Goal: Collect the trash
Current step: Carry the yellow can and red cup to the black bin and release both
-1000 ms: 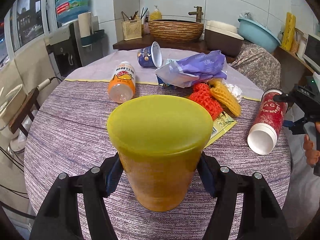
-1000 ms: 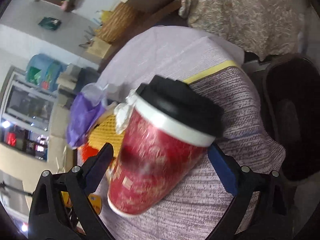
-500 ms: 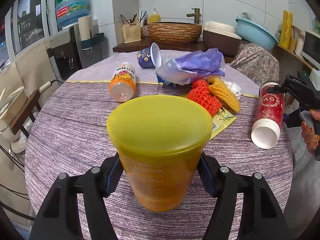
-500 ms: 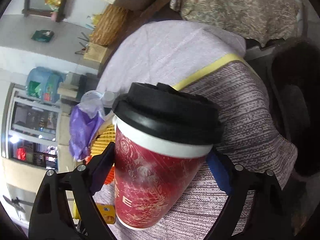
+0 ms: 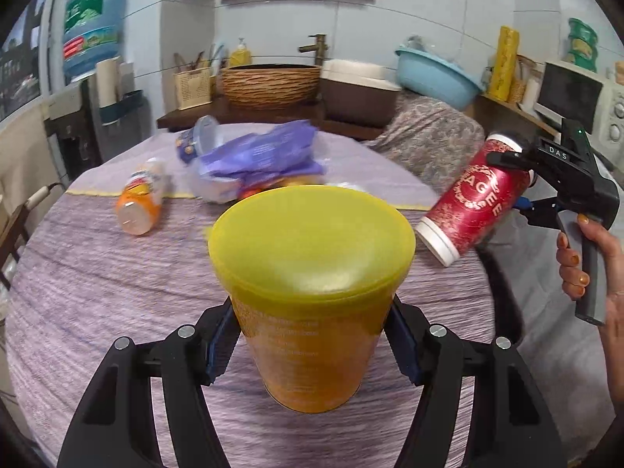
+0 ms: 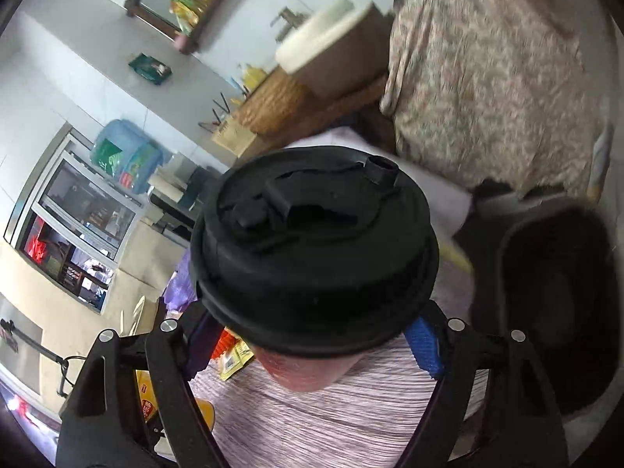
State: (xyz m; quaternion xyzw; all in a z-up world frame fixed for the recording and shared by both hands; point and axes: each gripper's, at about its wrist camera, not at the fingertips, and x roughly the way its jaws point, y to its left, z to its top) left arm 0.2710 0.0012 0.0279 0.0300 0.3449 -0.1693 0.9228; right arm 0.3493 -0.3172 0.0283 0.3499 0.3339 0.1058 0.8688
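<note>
Lifted off the table [image 5: 97,280] since a second ago, the red cup [image 5: 477,202] now hangs tilted at three o'clock, the right gripper [image 6: 312,345] having just closed onto it. Left gripper [image 5: 312,347] clamps the yellow cup [image 5: 312,292] at centre, with bottle [image 5: 142,204] and purple bag [image 5: 257,158] lying at eleven o'clock.

Black left gripper [image 5: 312,335]: forked plastic arms, silver screws, ribbed blue pads on its fingers [image 5: 220,337]. Right gripper [image 6: 312,345] matches; beside the microwave [image 5: 573,95] its housing reads "DAS", green light on top, grey handle, orange-painted nails.
</note>
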